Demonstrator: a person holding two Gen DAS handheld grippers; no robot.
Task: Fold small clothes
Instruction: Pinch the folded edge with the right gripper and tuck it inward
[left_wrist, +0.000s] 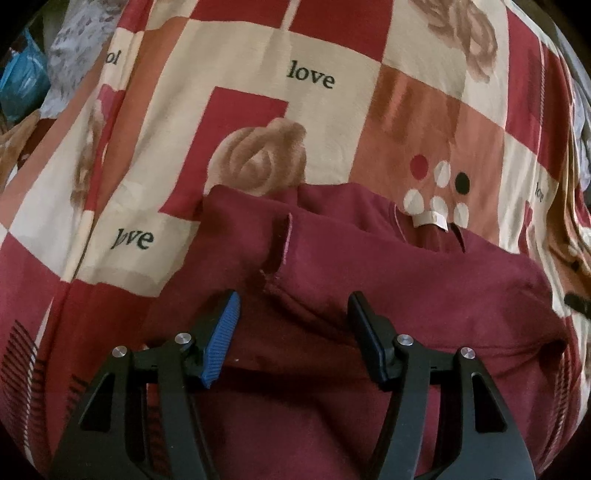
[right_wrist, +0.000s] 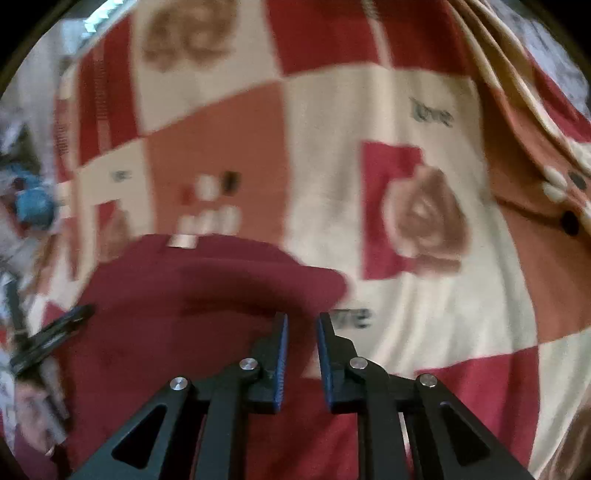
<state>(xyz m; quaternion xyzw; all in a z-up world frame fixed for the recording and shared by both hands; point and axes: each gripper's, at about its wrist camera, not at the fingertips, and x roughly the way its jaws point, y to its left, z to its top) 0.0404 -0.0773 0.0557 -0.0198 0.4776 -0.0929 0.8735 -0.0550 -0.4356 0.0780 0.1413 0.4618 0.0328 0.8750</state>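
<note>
A small maroon garment (left_wrist: 388, 280) lies on a patterned bedspread (left_wrist: 258, 74), with a white neck label (left_wrist: 430, 219) at its far edge and a sleeve folded in on its left. My left gripper (left_wrist: 293, 306) is wide open, just above the garment's near left part, holding nothing. In the blurred right wrist view the same garment (right_wrist: 184, 295) lies lower left with its label (right_wrist: 181, 240). My right gripper (right_wrist: 302, 325) hovers over the garment's right edge, jaws partly open with a narrow gap, nothing between them. The tip of the left gripper (right_wrist: 55, 332) shows at the left.
The red, cream and orange bedspread (right_wrist: 369, 110), printed with "love" and roses, covers the whole surface. It bunches in folds at the right (right_wrist: 535, 129). A blue bag (left_wrist: 22, 77) and pale floral cloth (left_wrist: 77, 44) lie at the far left edge.
</note>
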